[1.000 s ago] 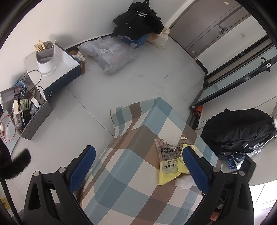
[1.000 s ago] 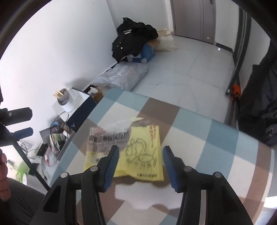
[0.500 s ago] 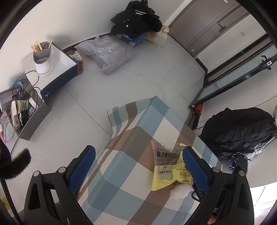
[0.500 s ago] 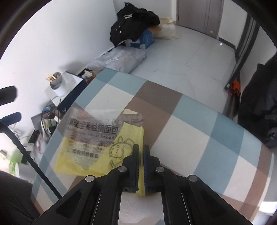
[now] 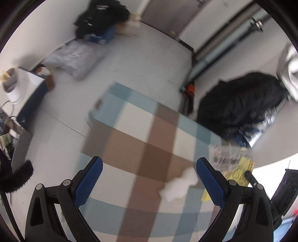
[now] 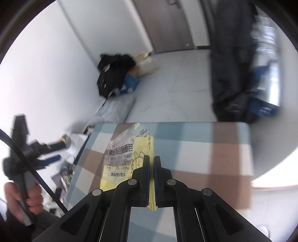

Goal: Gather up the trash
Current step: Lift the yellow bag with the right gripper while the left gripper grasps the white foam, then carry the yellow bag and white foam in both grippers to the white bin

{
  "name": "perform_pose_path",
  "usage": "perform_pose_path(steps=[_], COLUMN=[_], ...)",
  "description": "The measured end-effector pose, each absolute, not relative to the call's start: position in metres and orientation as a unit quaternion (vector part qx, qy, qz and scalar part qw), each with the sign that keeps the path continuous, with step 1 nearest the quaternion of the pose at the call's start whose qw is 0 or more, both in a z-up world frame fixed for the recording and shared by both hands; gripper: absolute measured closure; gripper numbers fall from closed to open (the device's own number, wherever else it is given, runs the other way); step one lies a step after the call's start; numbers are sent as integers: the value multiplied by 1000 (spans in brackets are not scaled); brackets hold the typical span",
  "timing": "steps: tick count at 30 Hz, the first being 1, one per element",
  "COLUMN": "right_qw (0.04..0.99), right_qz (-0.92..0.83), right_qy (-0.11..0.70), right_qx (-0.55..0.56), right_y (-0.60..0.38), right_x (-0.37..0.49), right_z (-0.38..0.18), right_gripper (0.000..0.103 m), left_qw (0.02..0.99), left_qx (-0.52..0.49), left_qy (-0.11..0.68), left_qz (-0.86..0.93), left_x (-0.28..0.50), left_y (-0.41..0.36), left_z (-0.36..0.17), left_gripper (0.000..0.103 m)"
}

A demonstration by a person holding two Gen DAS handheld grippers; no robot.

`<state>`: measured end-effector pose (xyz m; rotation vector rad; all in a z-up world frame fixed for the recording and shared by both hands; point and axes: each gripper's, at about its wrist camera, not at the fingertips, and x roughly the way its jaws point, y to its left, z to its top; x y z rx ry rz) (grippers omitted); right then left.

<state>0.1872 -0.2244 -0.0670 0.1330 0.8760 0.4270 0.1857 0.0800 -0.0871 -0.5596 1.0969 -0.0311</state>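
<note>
A yellow and clear bread wrapper hangs just above the checked tablecloth, and my right gripper is shut on its right edge. In the left wrist view the same wrapper is blurred at the far right, with a black finger of the right gripper on it. A crumpled white tissue lies on the cloth just left of my left gripper's right pad. My left gripper is open over the table, with nothing between its pads. The right wrist view shows it at the left, held by a hand.
On the floor beyond the table lie a grey plastic bag and a pile of black clothes. A black backpack stands at the table's right. A white box with a cup is at the left. The table's far edge is near.
My right gripper went from open to shut on the wrapper, then lifted it and carried it toward the table's right side. My left gripper swung across the table and stayed open.
</note>
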Motion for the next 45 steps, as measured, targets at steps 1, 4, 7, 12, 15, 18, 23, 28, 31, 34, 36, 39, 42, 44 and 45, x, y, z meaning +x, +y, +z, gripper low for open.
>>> perform_pose_path(steps=[1, 4, 7, 12, 15, 18, 23, 28, 31, 34, 36, 39, 42, 44, 45], right_qw=[885, 899, 909, 915, 917, 915, 916, 916, 917, 917, 918, 919, 919, 921, 920], right_qz=[199, 175, 153, 137, 134, 134, 142, 145, 145, 145, 145, 145, 147, 147, 149], right_qy=[415, 392, 376, 364, 361, 364, 360, 355, 352, 351, 346, 338, 332, 324, 323], right_qx=[71, 90, 100, 110, 105, 106, 111, 114, 115, 124, 129, 140, 154, 156, 165], right_y=[-234, -264, -289, -317, -330, -337, -344, -346, -348, -352, -353, -355, -356, -356, -357], right_x=[184, 168, 157, 150, 146, 144, 135, 128, 128, 126, 122, 117, 103, 91, 85], right_z=[-63, -53, -47, -43, -41, -43, -39, -35, -35, -34, -32, -29, -24, -18, -14], right_gripper=[100, 100, 100, 100, 100, 100, 100, 100, 100, 100, 100, 100, 100, 100, 100], left_qw=[813, 810, 808, 812, 810, 808, 806, 814, 815, 817, 820, 823, 824, 828, 830], left_qx=[-249, -204, -164, -88, -61, -39, -22, -10, -17, -26, -28, -17, -22, -23, -23], left_qy=[526, 547, 562, 575, 582, 586, 589, 578, 575, 572, 568, 563, 562, 554, 550], left_qz=[-30, -56, -63, -53, -47, -47, -53, -59, -63, -68, -68, -70, -76, -77, -83], left_x=[188, 194, 196, 196, 194, 193, 189, 189, 187, 183, 178, 171, 167, 163, 161], left_y=[67, 35, 10, -21, -28, -34, -35, -38, -40, -42, -45, -49, -50, -52, -52], left_z=[-91, -97, -105, -117, -125, -131, -135, -132, -130, -127, -125, -121, -116, -108, -103], left_gripper=[4, 4, 4, 5, 8, 20, 56, 68, 69, 69, 69, 69, 69, 69, 69])
